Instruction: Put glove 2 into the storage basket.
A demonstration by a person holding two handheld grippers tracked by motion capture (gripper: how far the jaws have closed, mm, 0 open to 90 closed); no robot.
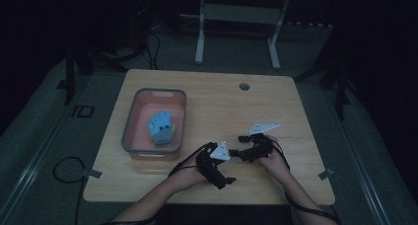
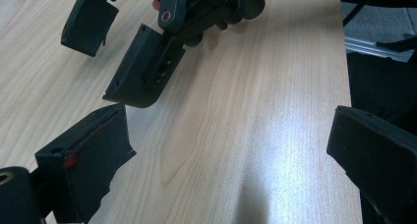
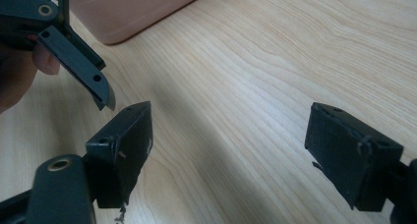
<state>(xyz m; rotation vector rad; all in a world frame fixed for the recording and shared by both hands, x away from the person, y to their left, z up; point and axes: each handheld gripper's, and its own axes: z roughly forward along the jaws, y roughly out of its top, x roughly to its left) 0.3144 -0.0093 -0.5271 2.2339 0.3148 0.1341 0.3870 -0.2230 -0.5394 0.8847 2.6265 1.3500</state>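
Note:
My left gripper (image 1: 230, 168) and right gripper (image 1: 240, 146) are held close together over the front middle of the wooden table (image 1: 222, 101), jaws pointing at each other. In the left gripper view my left gripper (image 2: 226, 150) is open over bare wood, with the right gripper (image 2: 105, 69) just beyond it. The right gripper view has my right gripper (image 3: 226, 145) open too, nothing between its jaws, and one finger (image 3: 78, 62) of the left gripper at the upper left. A blue glove-like object (image 1: 161, 127) lies in a pink bin (image 1: 129, 129) to the left.
The pink bin's corner (image 3: 133, 13) lies just past the right gripper. A round cable hole (image 1: 244, 86) sits near the table's far edge. The table's right edge (image 2: 344, 62) is close to the left gripper. A white desk frame (image 1: 199, 37) and floor cables (image 1: 66, 168) surround the table.

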